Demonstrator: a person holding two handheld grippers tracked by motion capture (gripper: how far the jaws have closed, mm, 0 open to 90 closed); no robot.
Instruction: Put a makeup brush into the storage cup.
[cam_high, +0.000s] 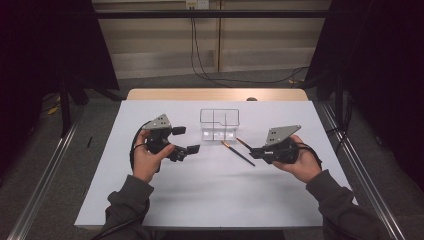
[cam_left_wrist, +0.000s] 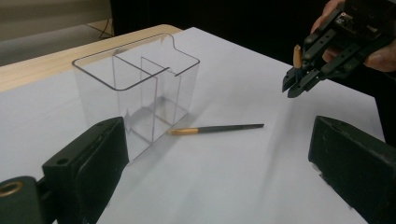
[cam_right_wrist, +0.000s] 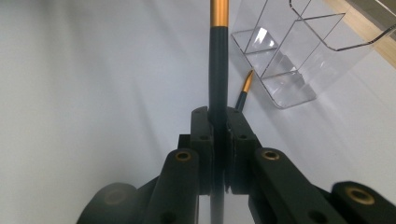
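A clear acrylic organizer (cam_high: 220, 124) with several compartments stands upright at the far middle of the white table (cam_high: 200, 195). My right gripper (cam_high: 255, 151) is shut on a dark brush with a gold band (cam_high: 243, 143), which points toward the organizer (cam_right_wrist: 299, 51). In the right gripper view the held brush (cam_right_wrist: 218, 70) runs straight up from between the closed jaws (cam_right_wrist: 218, 122). A second brush of the same kind (cam_high: 238, 153) lies flat on the table beside the organizer (cam_left_wrist: 135, 88). My left gripper (cam_high: 186, 140) is open and holds nothing, left of the organizer.
A strip of bare wooden tabletop (cam_high: 215, 94) runs along the far edge behind the white sheet. Metal rails (cam_high: 45, 175) flank the table on the floor, and cables hang down the back wall (cam_high: 197, 50).
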